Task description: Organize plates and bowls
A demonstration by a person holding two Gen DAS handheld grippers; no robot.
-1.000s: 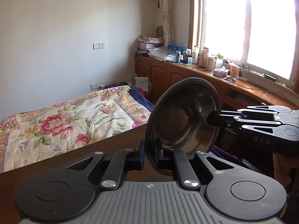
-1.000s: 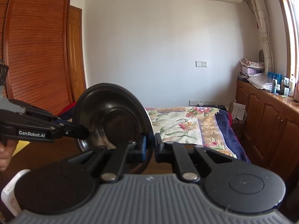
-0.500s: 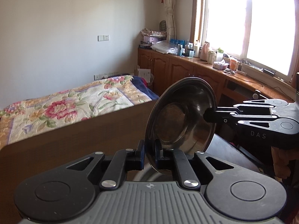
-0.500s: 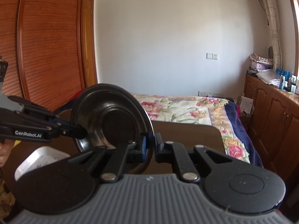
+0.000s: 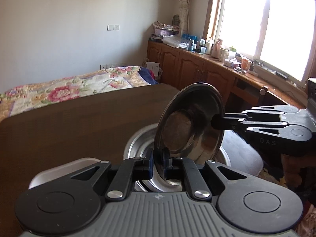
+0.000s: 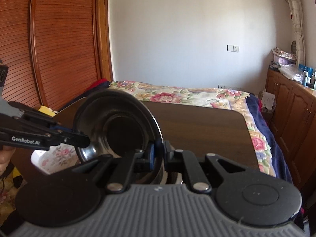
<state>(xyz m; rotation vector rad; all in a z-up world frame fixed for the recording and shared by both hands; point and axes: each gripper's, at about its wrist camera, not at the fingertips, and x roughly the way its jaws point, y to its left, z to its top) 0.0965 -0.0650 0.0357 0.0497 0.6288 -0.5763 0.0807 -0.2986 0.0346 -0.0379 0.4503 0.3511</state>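
Note:
A steel bowl (image 5: 189,126) hangs tilted on edge above the dark wooden table (image 5: 79,122). My left gripper (image 5: 158,163) is shut on its near rim. My right gripper (image 5: 214,121) comes in from the right, shut on the opposite rim. In the right wrist view the same bowl (image 6: 118,126) shows its hollow side, with the right gripper (image 6: 159,155) clamped on the rim and the left gripper (image 6: 86,139) gripping from the left. Directly below, a second steel bowl (image 5: 138,144) rests on the table, partly hidden.
A white flower-patterned dish (image 6: 57,156) lies on the table at the left, its edge (image 5: 59,167) showing beside my left gripper. A bed (image 6: 187,94) stands beyond the table. A wooden cabinet (image 5: 197,69) with bottles runs under the window. A cushioned chair (image 5: 243,154) is at the right.
Both grippers have carried the held bowl downward over the table. The tabletop, the second steel bowl and the white dish have come into view beneath it.

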